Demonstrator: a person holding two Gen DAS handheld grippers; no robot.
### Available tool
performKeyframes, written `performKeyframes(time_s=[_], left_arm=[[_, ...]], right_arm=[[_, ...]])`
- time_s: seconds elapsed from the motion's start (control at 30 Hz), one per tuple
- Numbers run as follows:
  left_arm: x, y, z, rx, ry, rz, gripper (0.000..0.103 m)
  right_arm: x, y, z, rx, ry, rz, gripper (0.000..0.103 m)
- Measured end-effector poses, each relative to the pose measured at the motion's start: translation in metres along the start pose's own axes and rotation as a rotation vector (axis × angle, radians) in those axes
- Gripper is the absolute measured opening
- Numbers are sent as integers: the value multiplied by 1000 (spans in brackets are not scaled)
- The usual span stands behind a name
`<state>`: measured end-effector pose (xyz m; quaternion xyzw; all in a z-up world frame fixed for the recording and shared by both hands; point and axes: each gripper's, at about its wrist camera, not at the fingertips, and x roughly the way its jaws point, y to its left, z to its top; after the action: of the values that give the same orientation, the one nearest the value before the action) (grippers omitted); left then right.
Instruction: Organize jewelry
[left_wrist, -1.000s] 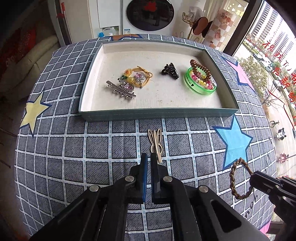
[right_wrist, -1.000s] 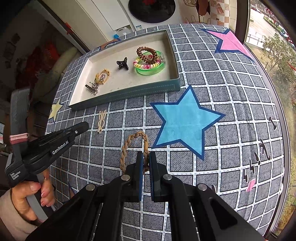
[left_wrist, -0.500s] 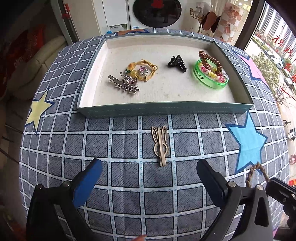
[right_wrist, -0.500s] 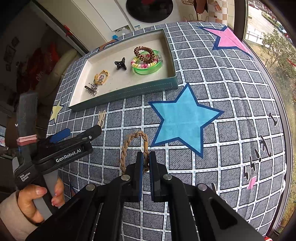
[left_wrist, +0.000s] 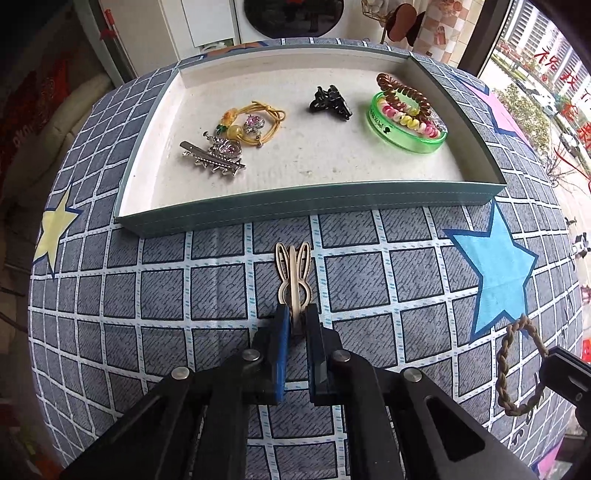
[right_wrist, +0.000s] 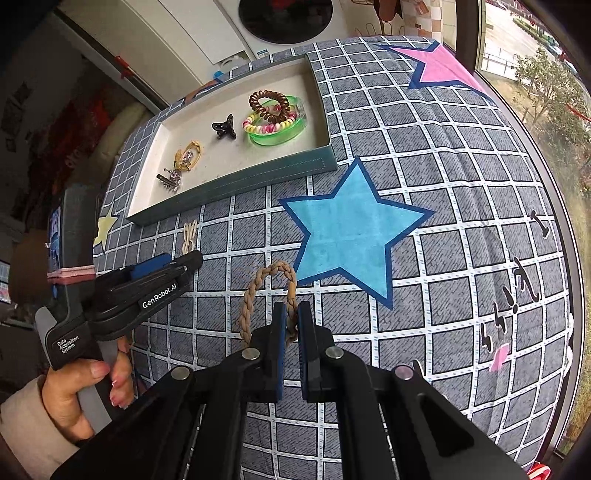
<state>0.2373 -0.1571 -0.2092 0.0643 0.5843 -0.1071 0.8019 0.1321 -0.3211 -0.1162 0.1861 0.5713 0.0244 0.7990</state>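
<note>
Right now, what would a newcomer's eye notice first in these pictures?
Probably the bright green bangle at the right end of the tray. Then the left gripper shut on a beige rabbit clip before the tray, and the right gripper pinching a braided loop.

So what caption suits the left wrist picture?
Left gripper shut on the beige rabbit hair clip on the checked cloth, before the jewelry tray.

Rabbit clip (left_wrist: 293, 275) lies before tray (left_wrist: 306, 214); braid (left_wrist: 517, 365) right.
</note>
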Motion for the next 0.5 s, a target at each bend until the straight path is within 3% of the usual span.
performKeyframes(time_s=[0.27,0.5], left_arm=[[-41,14,-10,-27,-65,-61,20],[-84,33,8,-32,-148,-71,20]], right_arm=[[-7,5,9,-12,-21,13,6],[-16,14,31,-27,-52,36,6]])
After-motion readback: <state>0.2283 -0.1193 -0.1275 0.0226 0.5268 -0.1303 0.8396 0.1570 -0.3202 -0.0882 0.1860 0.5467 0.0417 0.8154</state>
